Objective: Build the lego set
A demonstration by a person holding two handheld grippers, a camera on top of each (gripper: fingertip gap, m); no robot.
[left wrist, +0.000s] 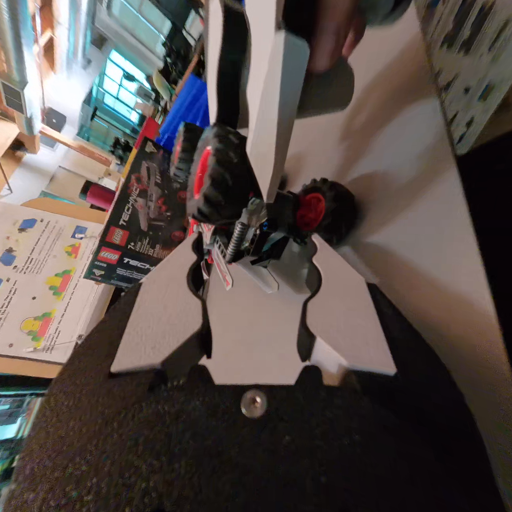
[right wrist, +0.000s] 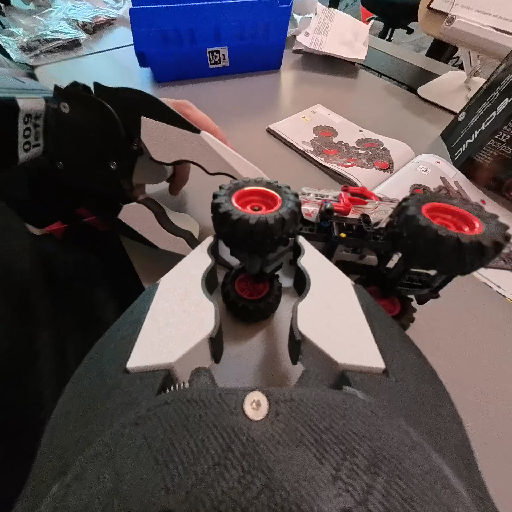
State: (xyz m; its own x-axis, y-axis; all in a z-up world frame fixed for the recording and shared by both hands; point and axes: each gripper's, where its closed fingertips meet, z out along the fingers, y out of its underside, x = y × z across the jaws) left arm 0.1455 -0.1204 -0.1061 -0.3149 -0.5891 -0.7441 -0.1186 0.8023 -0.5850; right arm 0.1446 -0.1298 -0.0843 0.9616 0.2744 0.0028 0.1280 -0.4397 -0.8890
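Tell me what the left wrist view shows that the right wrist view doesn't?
Only the left wrist view shows the poster with colourful brick pictures and the windows. Only the right wrist view shows the blue bin and the open booklet. Both show the truck with red wheels, gripped by both hand-held grippers, and the black box.

Knobbly black rubber tyres [right wrist: 255, 219], glossy red hubs [right wrist: 256, 200]
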